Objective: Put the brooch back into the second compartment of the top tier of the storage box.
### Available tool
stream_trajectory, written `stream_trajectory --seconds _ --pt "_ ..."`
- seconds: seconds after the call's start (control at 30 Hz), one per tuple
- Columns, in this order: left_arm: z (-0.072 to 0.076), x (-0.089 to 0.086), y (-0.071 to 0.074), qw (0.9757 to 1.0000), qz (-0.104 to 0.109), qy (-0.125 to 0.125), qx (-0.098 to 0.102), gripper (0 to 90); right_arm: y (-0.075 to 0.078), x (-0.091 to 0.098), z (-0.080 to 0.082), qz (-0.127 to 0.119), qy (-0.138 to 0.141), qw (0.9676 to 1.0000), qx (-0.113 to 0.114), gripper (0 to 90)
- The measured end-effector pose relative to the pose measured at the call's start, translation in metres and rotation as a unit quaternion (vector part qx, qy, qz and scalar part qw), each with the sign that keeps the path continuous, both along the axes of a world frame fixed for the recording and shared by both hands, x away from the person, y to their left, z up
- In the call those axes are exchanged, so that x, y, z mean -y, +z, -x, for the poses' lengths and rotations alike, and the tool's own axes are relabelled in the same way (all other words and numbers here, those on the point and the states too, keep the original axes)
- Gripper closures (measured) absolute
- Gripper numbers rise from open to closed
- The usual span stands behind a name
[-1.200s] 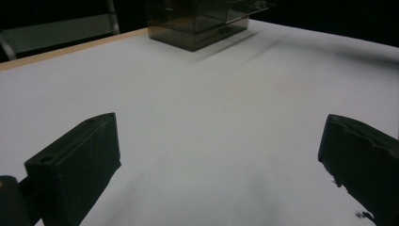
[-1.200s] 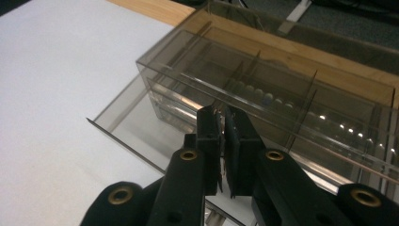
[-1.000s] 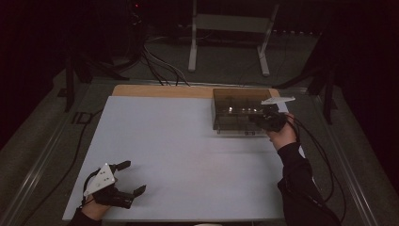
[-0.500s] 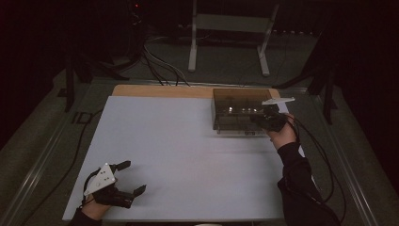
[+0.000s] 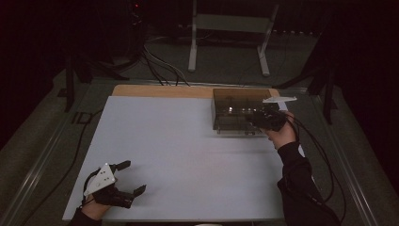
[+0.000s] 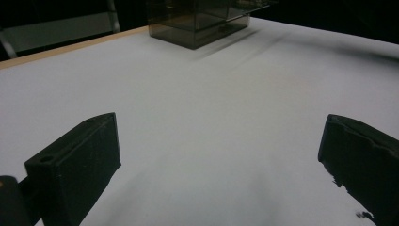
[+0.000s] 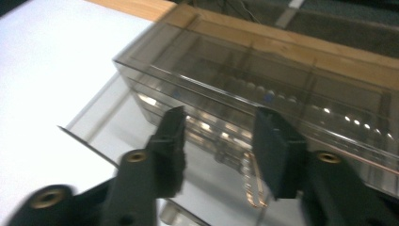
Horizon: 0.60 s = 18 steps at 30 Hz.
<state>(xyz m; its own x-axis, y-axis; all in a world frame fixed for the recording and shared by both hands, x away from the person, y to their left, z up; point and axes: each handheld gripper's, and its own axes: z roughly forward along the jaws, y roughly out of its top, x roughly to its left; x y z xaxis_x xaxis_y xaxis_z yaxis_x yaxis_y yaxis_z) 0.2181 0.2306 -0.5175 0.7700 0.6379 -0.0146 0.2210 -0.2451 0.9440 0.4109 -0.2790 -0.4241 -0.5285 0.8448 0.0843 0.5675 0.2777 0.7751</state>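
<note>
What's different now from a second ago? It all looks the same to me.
Very little. The right gripper, at the front of the smoky clear box, has just been opening its jaws; nothing I can make out is gripped between them. Both hands stayed put, the left gripper rests open near the table's front edge, and the box hasn't shifted.

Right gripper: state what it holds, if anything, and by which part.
Nothing. The right gripper stands at the front of the smoky clear box; its jaws have just been opening, and nothing is pressed between them. The left gripper is open over bare table.
</note>
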Motion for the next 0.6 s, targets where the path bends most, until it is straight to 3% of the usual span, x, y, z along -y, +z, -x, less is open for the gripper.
stream_trajectory --seconds 0.17,0.37,0.6 --pt "0.000 0.000 0.000 1.0000 0.000 0.000 0.000 0.6 0.008 -0.011 0.006 -0.016 0.013 0.9997 0.013 32.5" --pt "0.000 0.000 0.000 1.0000 0.001 0.000 0.000 0.6 0.019 -0.023 0.014 -0.051 0.035 0.9978 0.025 18.7" --pt "0.000 0.000 0.000 1.0000 -0.001 -0.001 0.000 0.6 0.033 -0.041 0.025 -0.062 0.087 0.9934 0.041 1.7"
